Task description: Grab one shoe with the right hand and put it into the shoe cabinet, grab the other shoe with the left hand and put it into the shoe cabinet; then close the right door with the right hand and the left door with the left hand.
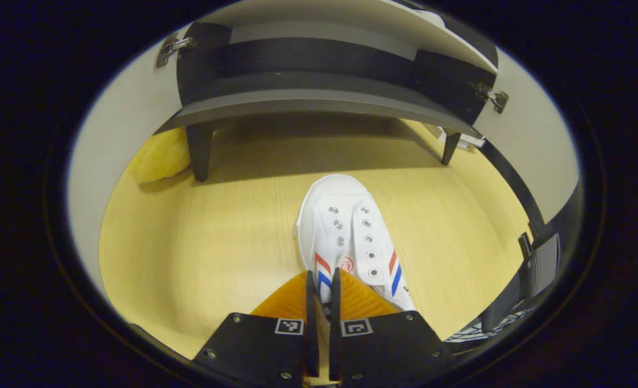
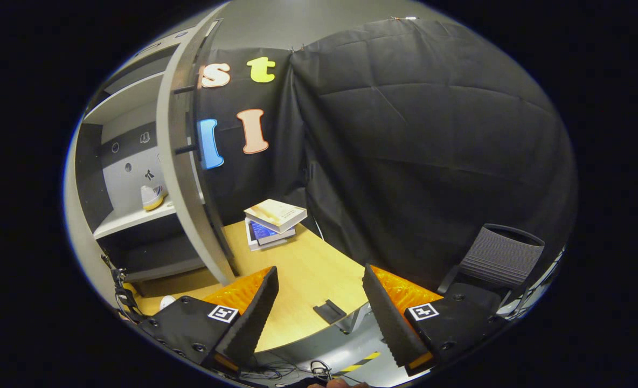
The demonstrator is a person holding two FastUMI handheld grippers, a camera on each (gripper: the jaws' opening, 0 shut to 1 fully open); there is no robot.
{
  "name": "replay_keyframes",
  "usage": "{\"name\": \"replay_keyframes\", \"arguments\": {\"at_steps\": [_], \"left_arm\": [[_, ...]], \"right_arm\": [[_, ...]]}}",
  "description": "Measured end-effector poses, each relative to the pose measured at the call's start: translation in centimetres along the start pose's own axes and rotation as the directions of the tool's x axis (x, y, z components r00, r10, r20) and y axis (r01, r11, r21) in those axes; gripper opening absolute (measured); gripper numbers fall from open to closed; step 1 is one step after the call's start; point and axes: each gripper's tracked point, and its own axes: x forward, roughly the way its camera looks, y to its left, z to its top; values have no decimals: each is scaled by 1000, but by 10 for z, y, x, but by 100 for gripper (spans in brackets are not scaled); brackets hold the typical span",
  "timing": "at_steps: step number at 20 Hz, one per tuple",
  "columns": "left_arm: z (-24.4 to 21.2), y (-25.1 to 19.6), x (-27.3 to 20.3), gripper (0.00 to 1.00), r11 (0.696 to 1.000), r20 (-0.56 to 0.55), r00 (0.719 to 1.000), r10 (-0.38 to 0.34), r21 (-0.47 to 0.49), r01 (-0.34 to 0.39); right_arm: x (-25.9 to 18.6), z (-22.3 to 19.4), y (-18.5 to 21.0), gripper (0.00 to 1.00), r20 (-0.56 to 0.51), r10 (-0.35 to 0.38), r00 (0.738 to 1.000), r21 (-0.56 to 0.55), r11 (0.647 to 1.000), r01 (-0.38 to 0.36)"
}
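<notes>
Canvas white shoe (image 1: 346,231), round-toed, pinched by left hand-held gripper (image 1: 319,285).

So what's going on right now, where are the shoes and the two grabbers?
Left gripper shut on white sneaker, on the wooden table before the open shoe cabinet. Right gripper open, empty. Other sneaker already shelved. Path clear.

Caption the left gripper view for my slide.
Left gripper shut on white shoe's heel, before the open shoe cabinet.
</notes>
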Motion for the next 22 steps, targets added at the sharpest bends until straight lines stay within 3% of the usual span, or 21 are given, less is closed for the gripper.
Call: {"name": "replay_keyframes", "arguments": {"at_steps": [1,4,5,6,11,16,22], "left_arm": [[6,-3,-9,3,1000,-8,1000,7,0,-7],[3,-2,-2,3,999,-7,999,33,-16,-34],[6,-1,0,7,999,-4,999,44,-30,-44],[7,2,-6,2,998,6,998,61,-34,-61],[19,2,-18,2,995,77,993,87,-48,-83],[39,9,-31,1,992,181,981,66,-115,-45],[35,5,-19,1,982,319,942,104,-181,-47]], "right_arm": [[8,6,-6,99,10,0,1000,5,1000,0],[40,24,-18,98,27,6,1000,37,999,-7],[51,26,-22,98,29,12,1000,47,999,-14],[61,28,-28,98,36,17,999,53,998,-18],[115,38,-39,98,53,29,998,94,995,-34],[161,64,-18,99,72,95,993,66,993,-100],[193,82,14,98,90,171,981,16,985,-173]]}}
